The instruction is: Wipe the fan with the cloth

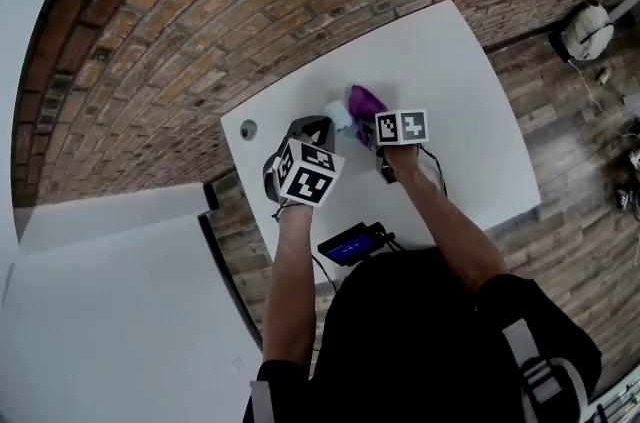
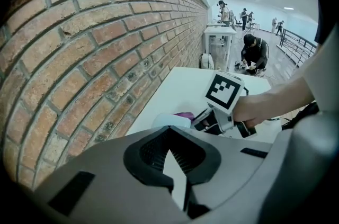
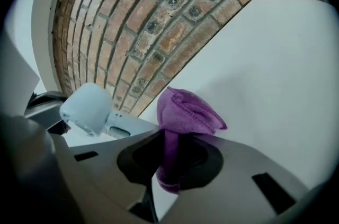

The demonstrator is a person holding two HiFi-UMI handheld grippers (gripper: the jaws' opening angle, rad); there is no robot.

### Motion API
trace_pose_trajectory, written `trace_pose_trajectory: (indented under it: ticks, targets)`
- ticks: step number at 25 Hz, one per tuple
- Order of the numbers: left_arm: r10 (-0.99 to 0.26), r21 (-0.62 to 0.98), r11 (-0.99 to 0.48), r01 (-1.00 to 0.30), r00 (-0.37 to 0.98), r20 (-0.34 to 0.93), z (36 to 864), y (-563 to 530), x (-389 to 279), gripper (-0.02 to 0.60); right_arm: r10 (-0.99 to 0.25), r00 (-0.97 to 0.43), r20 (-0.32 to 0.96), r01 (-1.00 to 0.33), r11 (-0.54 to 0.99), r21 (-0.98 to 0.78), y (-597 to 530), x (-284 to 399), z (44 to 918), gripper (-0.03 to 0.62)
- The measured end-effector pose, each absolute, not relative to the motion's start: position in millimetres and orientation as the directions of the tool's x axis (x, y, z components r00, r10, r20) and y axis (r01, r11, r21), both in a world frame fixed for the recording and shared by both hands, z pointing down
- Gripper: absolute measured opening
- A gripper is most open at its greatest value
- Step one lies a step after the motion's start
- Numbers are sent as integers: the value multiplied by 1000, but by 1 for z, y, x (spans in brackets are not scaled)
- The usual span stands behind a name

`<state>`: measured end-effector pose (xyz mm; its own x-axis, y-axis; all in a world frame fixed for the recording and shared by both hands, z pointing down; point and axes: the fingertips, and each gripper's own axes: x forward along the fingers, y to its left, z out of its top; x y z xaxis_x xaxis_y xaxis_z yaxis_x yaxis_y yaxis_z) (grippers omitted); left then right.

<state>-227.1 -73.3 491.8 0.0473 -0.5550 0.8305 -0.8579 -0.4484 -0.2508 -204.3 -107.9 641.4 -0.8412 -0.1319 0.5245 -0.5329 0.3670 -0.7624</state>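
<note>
**A:** What did the right gripper [image 3: 172,157] have?

**B:** Its fingers were clamped on the purple cloth [image 3: 186,112], which bunched up just past the tips.

**A:** And the left gripper [image 2: 172,151]?

**B:** Fingers pressed together. The pale blue fan [image 2: 170,120] sat just beyond their tips, close beside the cloth. Whether they touched it, I couldn't tell.

**A:** And farther out?

**B:** The white worktop [image 3: 275,74], then the brick wall [image 3: 159,11].
</note>
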Motion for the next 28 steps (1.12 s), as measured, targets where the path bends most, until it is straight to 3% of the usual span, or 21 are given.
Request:
trace_pose_trajectory:
  ticks: [4,5,9,14,18,20,24,26,28]
  targets:
    - [-558,-243,-445,-862,55,828,491,-73,-228,-7,67,-842,535,-472,387,-792,-49,-192,641,61]
    - [-559,-240,-444,-863,58,827,492,-72,-228,-6,58,-848,527,-471,375,-798,-49,-187,639,61]
    - [-565,-242,-440,-865,57,823,491,-75,-230,-6,-167,-863,478,-506,319,-801,-124,-187,623,61]
    - [-566,-242,-432,-869,52,823,492,-73,-229,-6,-29,-892,451,-437,314,-843,-137,-238,633,61]
    - [-565,-235,-435,-869,60,823,492,-74,-228,-6,-63,-887,457,-456,268,-849,-119,-214,640,61]
    - [-571,-238,-431,-871,59,819,491,-74,-230,-6,6,-883,469,-446,297,-844,-85,-202,641,61]
    - [-592,-233,-418,-878,68,803,491,-74,-230,-6,263,-847,461,-352,372,-859,4,-183,641,61]
    - [-612,-251,-411,-876,62,788,490,-74,-232,-6,201,-859,471,-374,382,-845,-13,-171,632,61]
    - [-641,-250,-379,-891,58,765,484,-71,-237,-1,50,-877,478,-413,430,-803,-68,-167,607,61]
